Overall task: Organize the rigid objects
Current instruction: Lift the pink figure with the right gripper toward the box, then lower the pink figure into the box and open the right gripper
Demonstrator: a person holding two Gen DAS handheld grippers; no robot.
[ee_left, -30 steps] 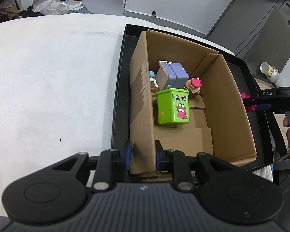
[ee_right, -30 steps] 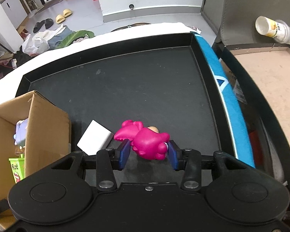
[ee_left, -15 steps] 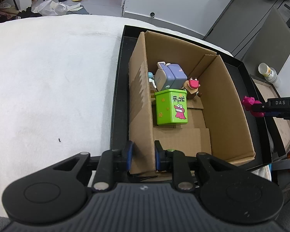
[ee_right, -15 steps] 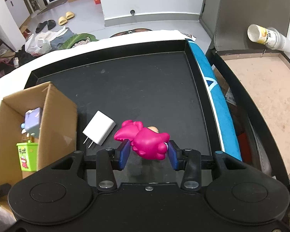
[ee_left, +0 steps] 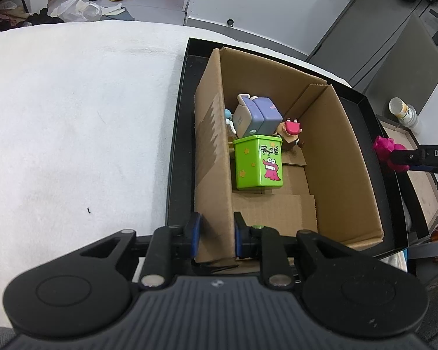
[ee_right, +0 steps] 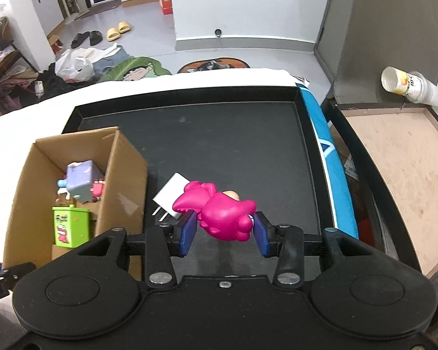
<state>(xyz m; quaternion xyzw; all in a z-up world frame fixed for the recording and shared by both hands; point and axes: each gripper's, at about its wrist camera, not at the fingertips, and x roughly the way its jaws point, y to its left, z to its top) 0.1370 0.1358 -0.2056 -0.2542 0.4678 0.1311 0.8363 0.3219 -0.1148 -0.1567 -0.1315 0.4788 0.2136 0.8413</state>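
A brown cardboard box (ee_left: 344,157) stands in the black tray (ee_right: 219,134). My left gripper (ee_left: 214,233) is shut on the near end of the box's left wall. Inside the box are a green tin (ee_left: 258,164), a purple-and-grey block toy (ee_left: 257,115) and a small brown figure with a pink mouth (ee_left: 290,132). My right gripper (ee_right: 223,229) is shut on a magenta toy figure (ee_right: 219,210), held above the tray to the right of the box (ee_right: 122,180). The same figure (ee_left: 387,150) shows at the right edge of the left wrist view.
A white plug charger (ee_right: 170,194) lies on the tray floor just beyond the magenta figure. A white cloth (ee_left: 73,116) covers the table left of the tray. A blue strip (ee_right: 333,160) runs along the tray's right rim, with a wooden tray (ee_right: 394,169) and a paper cup (ee_right: 406,86) beyond.
My right gripper has risen with the magenta figure and drawn back, so more of the box and the charger show below it. The left gripper keeps its hold on the box wall.
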